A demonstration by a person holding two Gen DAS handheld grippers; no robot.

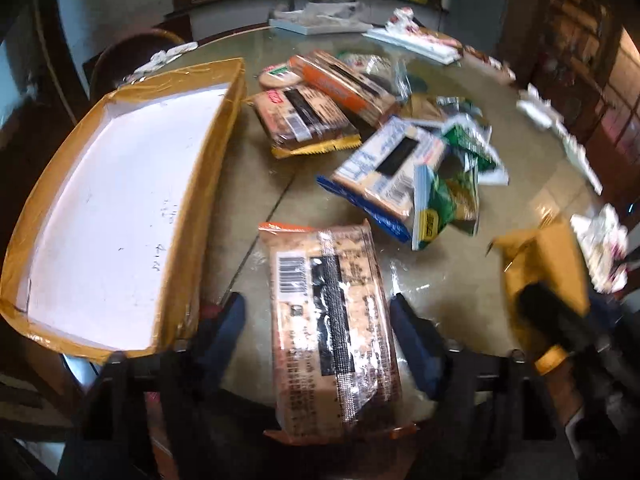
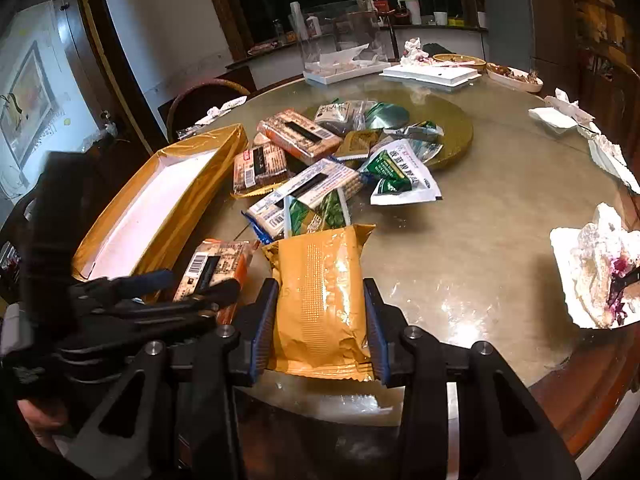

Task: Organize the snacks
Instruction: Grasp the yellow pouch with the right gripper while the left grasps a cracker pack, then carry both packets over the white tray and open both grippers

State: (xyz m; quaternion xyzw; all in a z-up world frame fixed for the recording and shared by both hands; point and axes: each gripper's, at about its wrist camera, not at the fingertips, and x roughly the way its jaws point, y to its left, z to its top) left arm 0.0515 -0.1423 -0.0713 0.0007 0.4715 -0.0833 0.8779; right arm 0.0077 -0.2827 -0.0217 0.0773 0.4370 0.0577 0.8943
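Note:
My left gripper [image 1: 318,312] stands open around an orange-edged biscuit pack [image 1: 332,328] that lies on the glass table between its fingers, with gaps on both sides. My right gripper [image 2: 322,292] is shut on a yellow snack pack [image 2: 320,296], also seen at the right of the left wrist view [image 1: 540,264]. An open tray-like box [image 1: 120,208] with yellow taped walls and a white floor lies to the left; it also shows in the right wrist view [image 2: 160,208]. A pile of snack packs [image 2: 320,152] lies mid-table.
A round glass table [image 2: 480,240] holds a turntable [image 2: 452,128], white trays [image 2: 428,74], a clear container [image 2: 340,40], tissues and plates with scraps [image 2: 592,276] at the right. A chair back [image 2: 200,100] stands beyond the box.

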